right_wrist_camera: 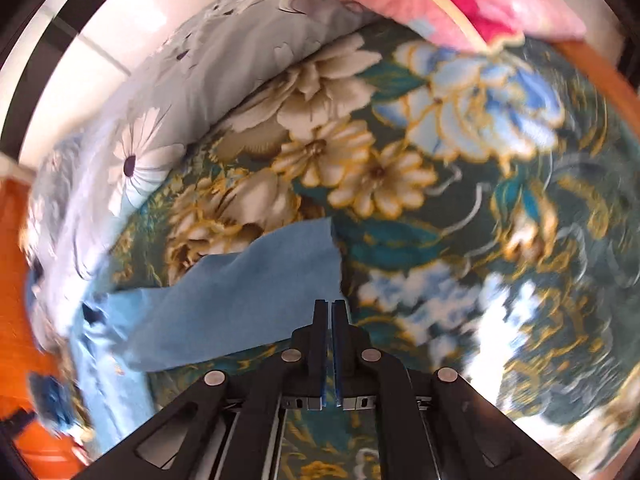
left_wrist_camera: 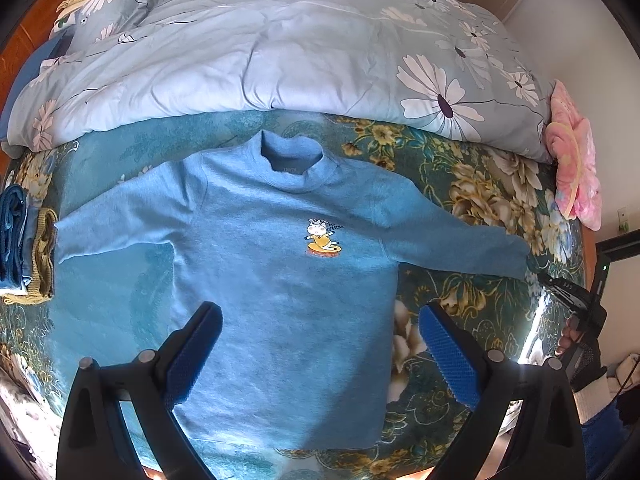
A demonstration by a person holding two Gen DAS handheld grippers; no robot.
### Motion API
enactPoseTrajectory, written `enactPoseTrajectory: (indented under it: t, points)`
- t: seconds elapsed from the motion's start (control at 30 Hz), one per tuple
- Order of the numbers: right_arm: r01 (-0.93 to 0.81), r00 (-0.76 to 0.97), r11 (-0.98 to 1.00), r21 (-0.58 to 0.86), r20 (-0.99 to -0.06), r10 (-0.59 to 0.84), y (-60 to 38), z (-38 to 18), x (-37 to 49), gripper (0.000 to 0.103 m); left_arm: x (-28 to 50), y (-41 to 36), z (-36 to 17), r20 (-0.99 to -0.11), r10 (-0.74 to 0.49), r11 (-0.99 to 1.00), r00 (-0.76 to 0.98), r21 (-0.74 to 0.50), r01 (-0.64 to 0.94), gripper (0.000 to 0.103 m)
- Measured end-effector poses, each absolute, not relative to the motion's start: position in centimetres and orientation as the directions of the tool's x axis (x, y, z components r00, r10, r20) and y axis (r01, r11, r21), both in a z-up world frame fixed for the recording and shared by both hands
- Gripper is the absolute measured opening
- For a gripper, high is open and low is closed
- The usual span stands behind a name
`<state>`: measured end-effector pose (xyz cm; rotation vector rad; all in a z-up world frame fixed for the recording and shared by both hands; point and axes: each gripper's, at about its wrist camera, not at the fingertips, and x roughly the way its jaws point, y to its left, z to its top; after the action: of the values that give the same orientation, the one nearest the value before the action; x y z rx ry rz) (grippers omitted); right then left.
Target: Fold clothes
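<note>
A light blue long-sleeved sweater [left_wrist_camera: 280,248] with a small cartoon cow print lies flat, face up, on the floral bedspread [left_wrist_camera: 472,192], sleeves spread out. My left gripper [left_wrist_camera: 320,316] is open above the sweater's lower body, holding nothing. My right gripper [right_wrist_camera: 330,303] has its jaws together at the cuff end of the right sleeve [right_wrist_camera: 248,288], which rises off the bed toward the fingers. I cannot tell whether cloth is pinched between them. The right gripper also shows at the sleeve end in the left wrist view [left_wrist_camera: 568,296].
A pale blue daisy quilt [left_wrist_camera: 260,52] is bunched along the far side of the bed. A pink cloth [left_wrist_camera: 576,168] lies at the right edge. Folded clothes [left_wrist_camera: 28,248] are stacked at the left. The orange bed frame [right_wrist_camera: 600,76] borders the bedspread.
</note>
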<state>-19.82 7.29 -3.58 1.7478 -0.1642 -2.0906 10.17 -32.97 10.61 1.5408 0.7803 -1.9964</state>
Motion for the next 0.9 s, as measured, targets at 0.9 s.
enactPoseTrajectory:
  t: [0.9]
  points:
    - [-0.120,-0.161,-0.907,0.404,-0.909,-0.384,6.7,-6.8,-18.3,0.006,11.0,-32.8,11.1,-0.974,-0.046,-0.720,-0.222,-0.121,0.683,0.099]
